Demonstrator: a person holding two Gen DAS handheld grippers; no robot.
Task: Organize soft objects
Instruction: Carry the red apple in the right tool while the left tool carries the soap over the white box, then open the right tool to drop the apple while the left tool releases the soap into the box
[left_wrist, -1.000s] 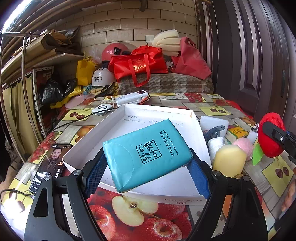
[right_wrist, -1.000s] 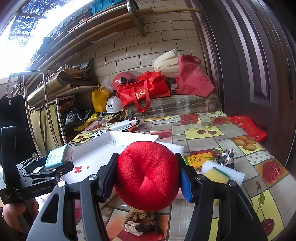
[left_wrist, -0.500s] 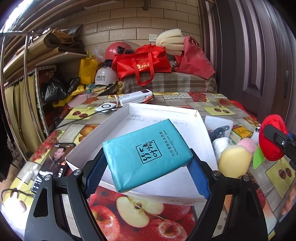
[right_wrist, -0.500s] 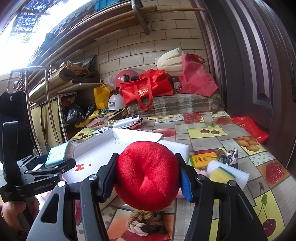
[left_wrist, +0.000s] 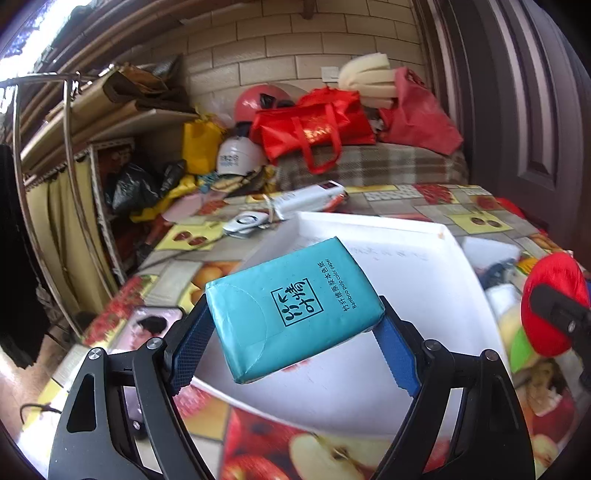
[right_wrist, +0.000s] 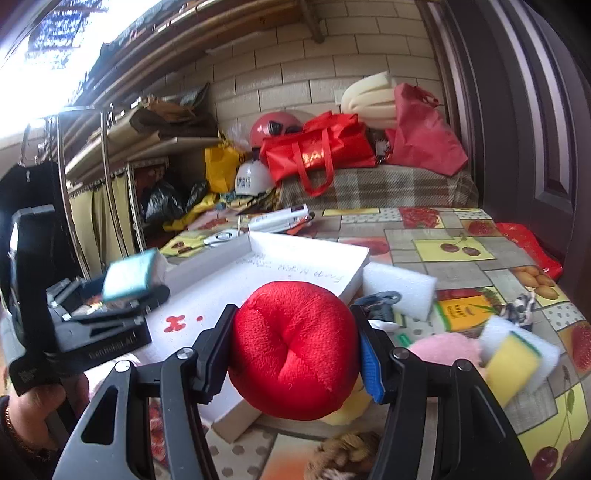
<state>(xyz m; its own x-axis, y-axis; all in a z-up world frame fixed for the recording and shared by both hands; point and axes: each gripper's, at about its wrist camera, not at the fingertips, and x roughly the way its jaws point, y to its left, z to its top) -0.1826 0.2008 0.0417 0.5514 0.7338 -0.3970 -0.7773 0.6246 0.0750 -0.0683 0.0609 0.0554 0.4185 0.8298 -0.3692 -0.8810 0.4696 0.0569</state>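
My left gripper (left_wrist: 291, 334) is shut on a teal tissue pack (left_wrist: 295, 306) and holds it above the near edge of a white foam tray (left_wrist: 424, 266). It also shows in the right wrist view (right_wrist: 129, 280) at the left. My right gripper (right_wrist: 293, 350) is shut on a red plush apple (right_wrist: 291, 350) held above the tray's right edge (right_wrist: 354, 273). The red plush apple shows at the right of the left wrist view (left_wrist: 554, 295). A pink plush (right_wrist: 443, 349), a yellow sponge (right_wrist: 513, 363) and a white foam block (right_wrist: 399, 288) lie right of the tray.
A fruit-print tablecloth (right_wrist: 454, 251) covers the table. A phone (left_wrist: 147, 328) lies left of the tray. A white device and a long white box (left_wrist: 306, 199) lie beyond it. Red bags (left_wrist: 314, 125), helmets and a shelf rack (left_wrist: 74, 166) stand behind. A knotted rope (right_wrist: 347, 454) lies below my right gripper.
Both grippers have moved closer to the tray with their loads. The left view has tilted and swung left; the red apple now sits nearer the tray's right edge.
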